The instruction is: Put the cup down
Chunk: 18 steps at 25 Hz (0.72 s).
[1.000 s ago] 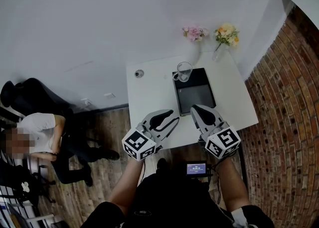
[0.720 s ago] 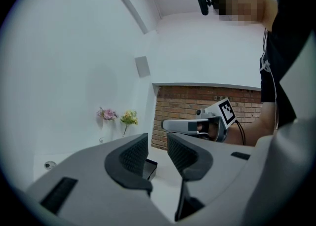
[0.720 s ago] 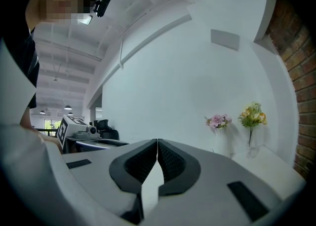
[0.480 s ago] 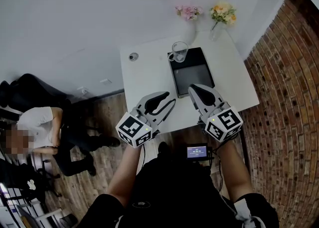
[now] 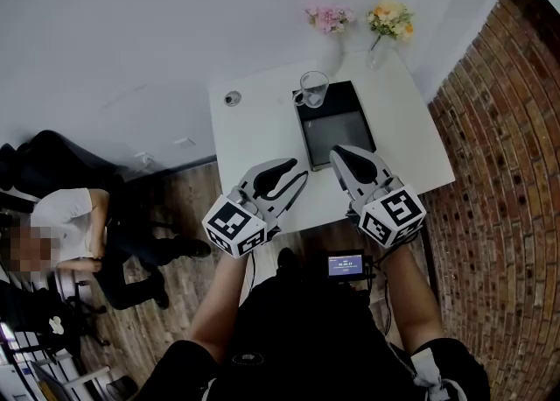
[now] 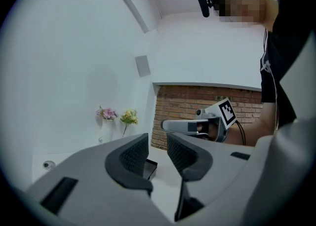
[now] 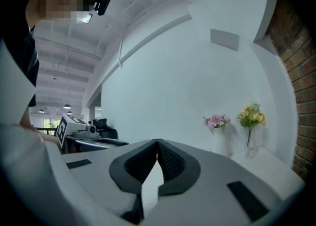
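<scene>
**Glass cup on tray, both grippers back at the near edge**

Glass cup [image 5: 314, 90], clear with a handle, stands upright on the far-left corner of the black tray [image 5: 337, 132]. Can't tell whether anything is in it at this size. The tray sits on the white table [image 5: 254, 128], right of centre.

Vases: two at the far edge of the table. The white vase [image 5: 331, 49] holds pink flowers [image 5: 325, 17]. The clear vase [image 5: 374, 53] to its right holds yellow flowers [image 5: 389, 14].

Writing: no legible words. Each gripper carries a marker cube with black-and-white squares, left [image 5: 234, 226] and right [image 5: 392, 215]. The small screen [image 5: 346, 264] near the person's body is lit, but its print is too small to read.

Left gripper [image 5: 300, 173]: held level over the table's near edge. Its jaws have just been closing and stand narrowly apart, nothing between them.
Right gripper [image 5: 339, 156]: beside it, at the tray's near end, pads pressed together on nothing.
Both are well apart from the cup, with the length of the tray between.

Around:
- small round object [image 5: 232, 98] at the table's far-left corner
- brick wall [image 5: 499, 172] on the right
- wood floor [image 5: 175, 312] on the left, with a seated person [image 5: 74, 224] further left
</scene>
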Each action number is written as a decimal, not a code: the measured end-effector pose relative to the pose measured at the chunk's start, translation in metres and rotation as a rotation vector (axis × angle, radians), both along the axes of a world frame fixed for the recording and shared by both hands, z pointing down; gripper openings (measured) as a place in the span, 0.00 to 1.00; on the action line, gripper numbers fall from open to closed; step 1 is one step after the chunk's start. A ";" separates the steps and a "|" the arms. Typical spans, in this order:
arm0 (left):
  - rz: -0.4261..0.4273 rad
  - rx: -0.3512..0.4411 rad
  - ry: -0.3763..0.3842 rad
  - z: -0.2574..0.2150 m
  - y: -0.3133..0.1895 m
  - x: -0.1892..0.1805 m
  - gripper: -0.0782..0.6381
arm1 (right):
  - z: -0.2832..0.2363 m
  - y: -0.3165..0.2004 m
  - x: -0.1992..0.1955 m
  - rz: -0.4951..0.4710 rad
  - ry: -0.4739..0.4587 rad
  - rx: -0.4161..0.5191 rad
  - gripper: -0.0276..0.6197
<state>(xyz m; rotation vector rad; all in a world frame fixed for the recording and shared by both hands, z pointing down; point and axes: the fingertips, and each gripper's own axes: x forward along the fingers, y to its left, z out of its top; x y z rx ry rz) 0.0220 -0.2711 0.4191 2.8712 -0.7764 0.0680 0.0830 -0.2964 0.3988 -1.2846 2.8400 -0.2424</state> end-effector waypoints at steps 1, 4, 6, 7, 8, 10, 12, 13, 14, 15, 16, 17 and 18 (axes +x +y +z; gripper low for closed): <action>0.000 0.001 0.000 0.000 0.000 0.000 0.28 | 0.000 0.000 0.000 0.000 0.002 0.000 0.06; -0.002 0.001 -0.002 0.000 0.000 0.000 0.28 | 0.001 0.000 -0.001 -0.002 0.012 0.002 0.06; -0.003 0.001 -0.002 0.000 0.000 -0.001 0.28 | 0.000 0.000 -0.001 -0.001 0.014 0.006 0.06; -0.003 0.001 -0.002 0.000 0.000 -0.001 0.28 | 0.000 0.000 -0.001 0.001 0.014 0.006 0.06; -0.004 0.002 -0.001 -0.001 0.000 -0.001 0.28 | 0.000 -0.001 -0.001 0.002 0.014 0.007 0.06; -0.004 0.002 0.000 -0.001 -0.001 -0.001 0.28 | -0.001 -0.002 -0.001 0.005 0.013 0.009 0.06; -0.005 0.001 0.000 0.000 -0.001 -0.001 0.28 | -0.001 -0.002 0.000 0.008 0.013 0.010 0.06; -0.005 0.001 0.000 0.000 -0.001 -0.001 0.28 | -0.001 -0.003 0.000 0.009 0.013 0.010 0.06; -0.005 0.001 0.000 0.000 -0.002 -0.001 0.28 | -0.001 -0.003 0.000 0.010 0.012 0.010 0.06; -0.004 0.001 -0.001 0.000 -0.002 -0.001 0.28 | -0.001 -0.003 0.000 0.011 0.012 0.010 0.06; -0.004 0.001 -0.001 0.000 -0.002 -0.001 0.28 | -0.001 -0.003 0.000 0.012 0.011 0.010 0.06; -0.004 0.002 -0.001 -0.001 -0.002 -0.001 0.28 | -0.001 -0.003 0.000 0.013 0.011 0.010 0.06; -0.004 0.002 -0.001 -0.001 -0.002 -0.001 0.28 | -0.001 -0.003 0.000 0.013 0.010 0.010 0.06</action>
